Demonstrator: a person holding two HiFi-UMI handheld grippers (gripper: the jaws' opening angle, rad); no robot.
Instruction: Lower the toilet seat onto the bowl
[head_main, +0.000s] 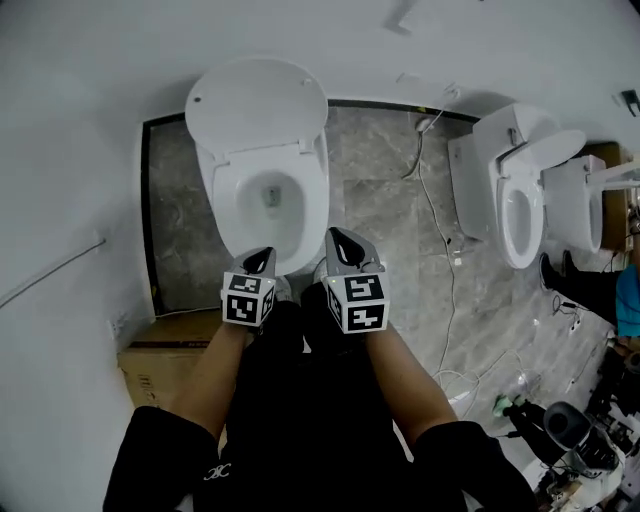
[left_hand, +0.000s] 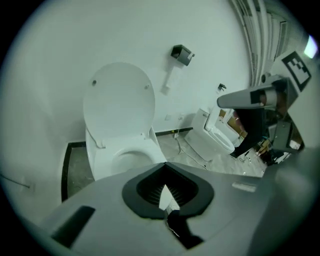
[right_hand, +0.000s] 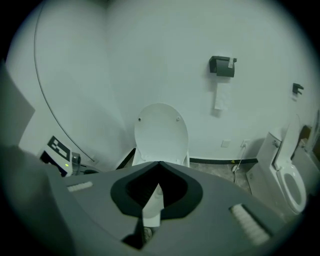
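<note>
Hovering side by side, the left gripper (head_main: 263, 260) and the right gripper (head_main: 343, 245) both have their jaws pressed together on nothing. Just ahead of the pair, the toilet seat (head_main: 255, 105) stands raised, clear of its bowl (head_main: 312, 212). A second toilet (head_main: 520, 210) stands well off beyond the right gripper.

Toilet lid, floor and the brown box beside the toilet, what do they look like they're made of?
Toilet lid: probably plastic, glossy white, thin and smooth. Floor: grey stone or stone-look tile, veined, slightly shiny, with faint joints. Box: cardboard, matte brown, with a flat folded top edge.
</note>
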